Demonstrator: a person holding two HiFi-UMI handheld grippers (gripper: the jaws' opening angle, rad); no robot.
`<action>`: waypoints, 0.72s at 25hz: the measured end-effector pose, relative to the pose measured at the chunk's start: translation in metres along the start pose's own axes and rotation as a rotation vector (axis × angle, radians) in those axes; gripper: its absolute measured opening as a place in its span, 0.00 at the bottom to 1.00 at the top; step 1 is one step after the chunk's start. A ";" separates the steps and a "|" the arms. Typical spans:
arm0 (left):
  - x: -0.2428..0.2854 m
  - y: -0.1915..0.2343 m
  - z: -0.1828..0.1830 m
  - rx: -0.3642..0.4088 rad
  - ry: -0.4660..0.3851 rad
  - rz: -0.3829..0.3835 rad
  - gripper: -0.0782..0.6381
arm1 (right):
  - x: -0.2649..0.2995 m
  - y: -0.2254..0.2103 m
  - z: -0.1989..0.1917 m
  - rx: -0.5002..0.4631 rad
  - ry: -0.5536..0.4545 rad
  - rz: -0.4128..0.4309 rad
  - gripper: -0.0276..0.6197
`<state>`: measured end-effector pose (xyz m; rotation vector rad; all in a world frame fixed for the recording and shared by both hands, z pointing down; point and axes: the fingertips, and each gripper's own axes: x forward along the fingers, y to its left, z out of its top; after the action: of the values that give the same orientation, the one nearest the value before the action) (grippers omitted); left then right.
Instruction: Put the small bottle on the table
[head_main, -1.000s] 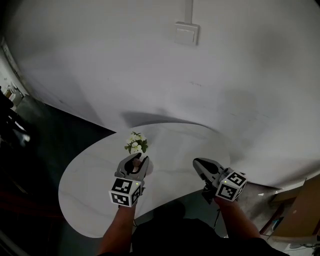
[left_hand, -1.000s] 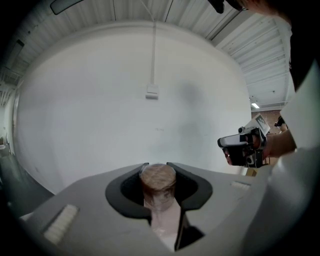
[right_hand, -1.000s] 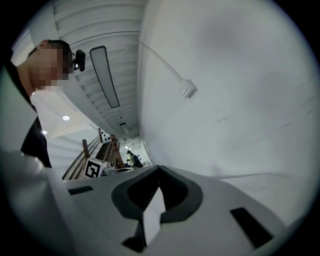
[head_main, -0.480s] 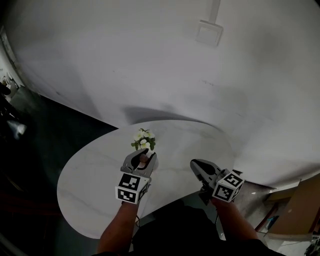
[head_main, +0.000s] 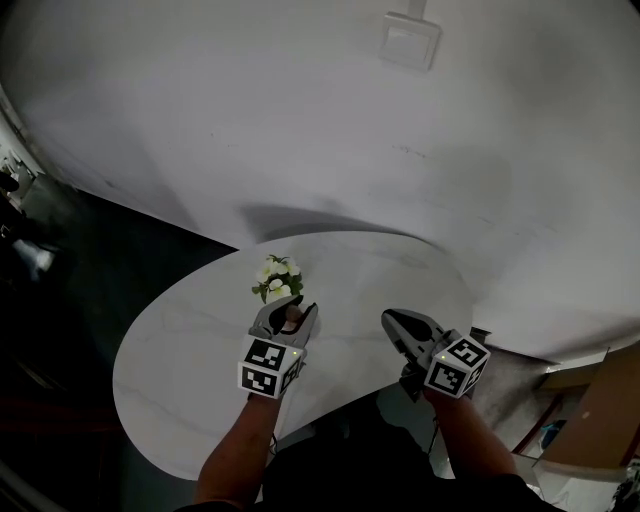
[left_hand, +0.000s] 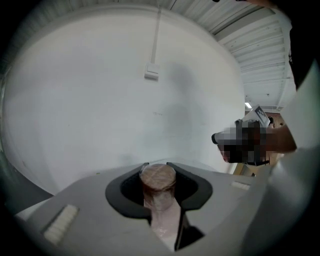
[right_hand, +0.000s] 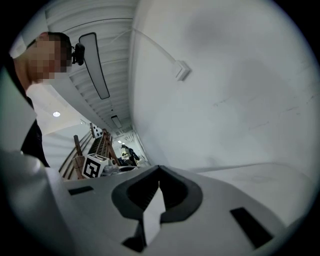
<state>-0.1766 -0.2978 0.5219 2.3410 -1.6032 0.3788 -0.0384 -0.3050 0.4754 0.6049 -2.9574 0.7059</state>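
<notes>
**A:** What is nearest?

**B:** Two forearms are reaching in from the near edge. Each hand is holding tongs over the near rim of a round white surface.

**A:** What are the tongs doing?

**B:** The left tongs are clamping the small bottle, with its cork end pointing away from the hand. The bottle is hanging over the surface, and I cannot tell whether it is touching. The right tongs, off to the right, are pressing together on nothing.

**A:** And farther off?

**B:** Just beyond the left tongs, white flowers with green leaves are standing on the surface. Behind them a pale wall is rising, carrying a switch plate.
</notes>
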 end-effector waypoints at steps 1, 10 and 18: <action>0.008 0.000 -0.003 0.006 0.012 0.001 0.27 | 0.001 -0.006 0.000 0.006 0.000 0.000 0.06; 0.065 -0.001 -0.029 -0.004 0.100 -0.025 0.27 | 0.003 -0.050 -0.002 0.055 0.018 -0.002 0.06; 0.101 0.006 -0.053 -0.028 0.155 -0.033 0.27 | 0.006 -0.060 -0.015 0.074 0.065 0.003 0.06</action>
<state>-0.1498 -0.3669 0.6087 2.2543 -1.4871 0.5146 -0.0218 -0.3495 0.5152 0.5714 -2.8844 0.8226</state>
